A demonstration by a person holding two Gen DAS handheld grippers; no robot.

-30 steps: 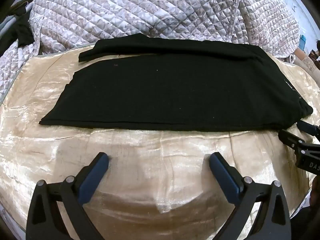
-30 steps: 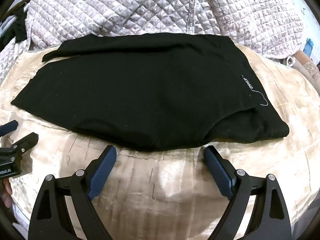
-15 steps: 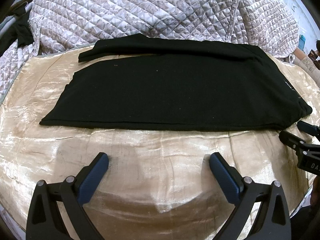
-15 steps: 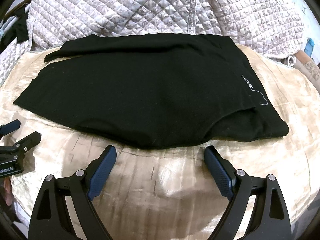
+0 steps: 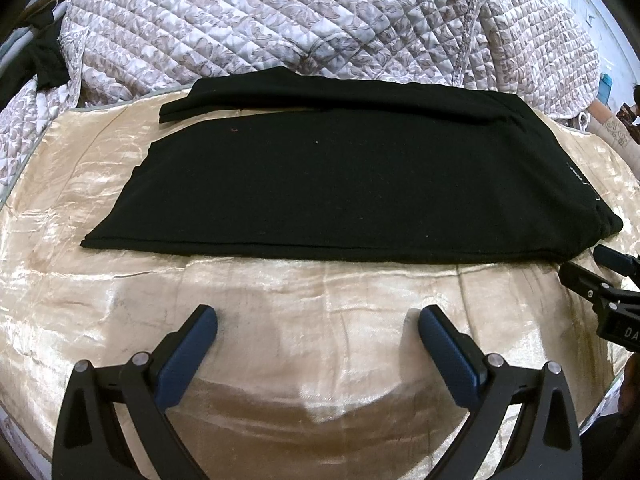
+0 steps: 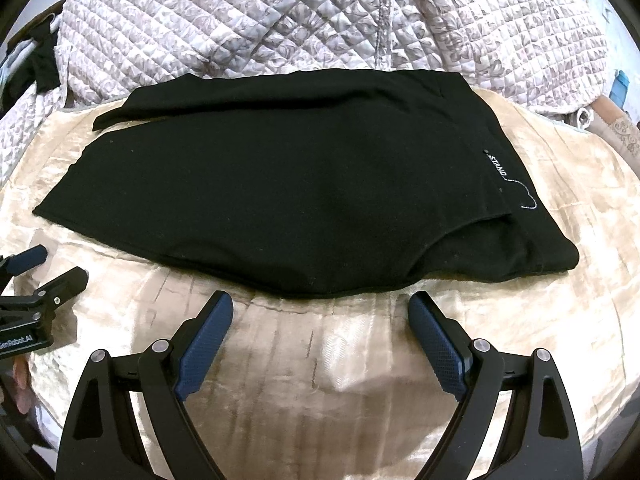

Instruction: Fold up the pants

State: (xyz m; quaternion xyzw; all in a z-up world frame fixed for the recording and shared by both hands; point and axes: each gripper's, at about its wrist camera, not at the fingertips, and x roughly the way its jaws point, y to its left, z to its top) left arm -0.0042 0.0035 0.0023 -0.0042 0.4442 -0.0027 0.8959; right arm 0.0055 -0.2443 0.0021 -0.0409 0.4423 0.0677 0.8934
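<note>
Left tool [image 5: 316, 316]: released, empty — low over the sheet [image 5: 280, 300], near the pants [image 5: 340, 184].
Right tool [image 6: 320, 304]: released, empty — level, just short of the pants' edge.

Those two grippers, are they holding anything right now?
Nothing. The left gripper and right gripper are both open, short of the black pants.

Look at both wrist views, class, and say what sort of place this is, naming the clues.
Probably a bedroom, worked on a bed. The black pants lie flat on a shiny beige sheet, a bulky quilted bedspread is heaped behind them, and more dark clothing hangs at the far left.
</note>
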